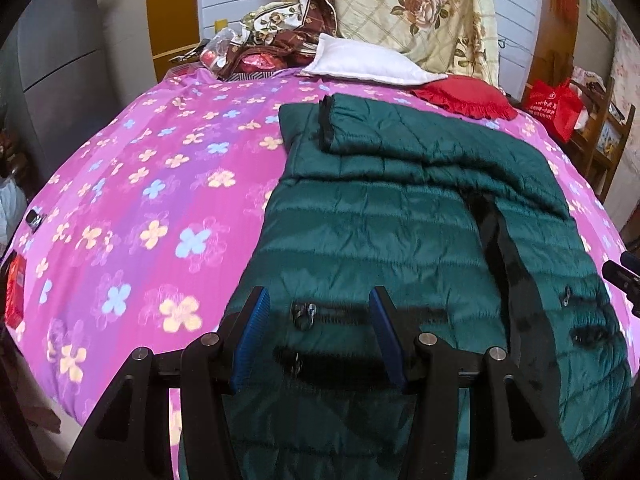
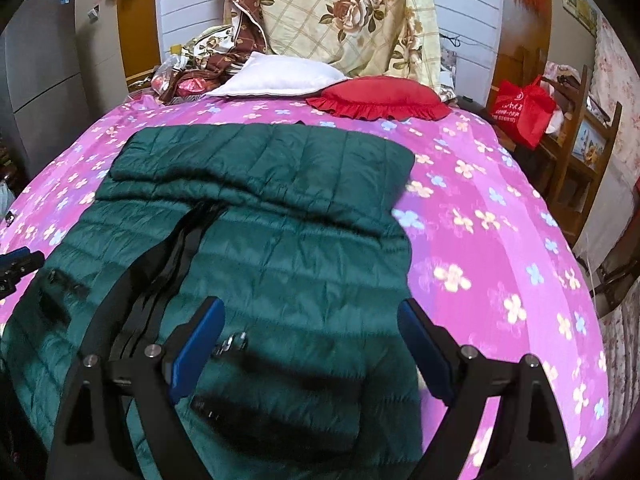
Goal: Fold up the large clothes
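Green quilted puffer jacket [image 1: 400, 216] lies flat on the bed [image 1: 140, 200], sleeves folded in. It's puffy, light, slippery (pinch the hem). Left claw [image 1: 320, 340] half-open, right claw [image 2: 310, 344] wide, both empty.

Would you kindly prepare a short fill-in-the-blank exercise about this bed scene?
1. The quilted jacket is dark ____.
2. The white pillow lies beside a ____ ruffled cushion.
3. The bedspread is pink with a ____ print.
4. The right gripper has ____ jaws.

Missing words: green; red; flower; open
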`<control>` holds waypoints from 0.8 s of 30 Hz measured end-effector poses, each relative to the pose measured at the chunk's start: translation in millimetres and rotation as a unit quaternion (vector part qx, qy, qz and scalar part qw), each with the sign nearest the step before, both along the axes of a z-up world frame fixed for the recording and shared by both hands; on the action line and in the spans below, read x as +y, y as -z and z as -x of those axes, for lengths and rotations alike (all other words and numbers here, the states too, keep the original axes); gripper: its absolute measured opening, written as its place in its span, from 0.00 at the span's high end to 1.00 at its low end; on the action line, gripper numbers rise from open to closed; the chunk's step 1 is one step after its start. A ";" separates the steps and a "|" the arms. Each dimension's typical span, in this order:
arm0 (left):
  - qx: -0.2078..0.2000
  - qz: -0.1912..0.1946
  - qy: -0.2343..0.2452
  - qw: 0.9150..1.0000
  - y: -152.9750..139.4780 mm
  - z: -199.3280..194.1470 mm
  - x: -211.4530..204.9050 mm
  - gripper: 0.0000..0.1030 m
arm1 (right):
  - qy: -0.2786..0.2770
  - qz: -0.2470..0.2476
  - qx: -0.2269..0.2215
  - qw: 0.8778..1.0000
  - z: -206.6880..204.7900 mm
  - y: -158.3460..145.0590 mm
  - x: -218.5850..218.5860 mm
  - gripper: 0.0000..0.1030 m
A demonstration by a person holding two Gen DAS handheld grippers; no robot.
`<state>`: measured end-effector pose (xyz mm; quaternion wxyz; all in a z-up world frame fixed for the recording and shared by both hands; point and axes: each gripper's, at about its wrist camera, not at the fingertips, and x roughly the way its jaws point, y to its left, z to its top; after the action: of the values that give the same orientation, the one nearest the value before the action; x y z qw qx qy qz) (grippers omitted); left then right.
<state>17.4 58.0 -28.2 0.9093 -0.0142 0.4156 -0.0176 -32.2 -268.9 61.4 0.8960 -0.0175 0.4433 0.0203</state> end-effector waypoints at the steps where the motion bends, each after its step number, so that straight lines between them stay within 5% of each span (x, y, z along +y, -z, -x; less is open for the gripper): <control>1: 0.001 0.000 0.000 1.000 0.9 1.9 0.7 0.68 | 0.000 -0.003 0.002 1.000 3.2 0.5 0.2 0.12; 24: 0.033 0.036 -0.019 0.999 22.0 40.1 25.0 0.68 | 0.020 -0.035 0.029 0.999 39.8 12.7 -3.5 0.12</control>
<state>-22.7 83.0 -50.2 0.8943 -0.0551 0.4438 -0.0150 -72.0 -272.4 48.7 0.8830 0.0233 0.4684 0.0185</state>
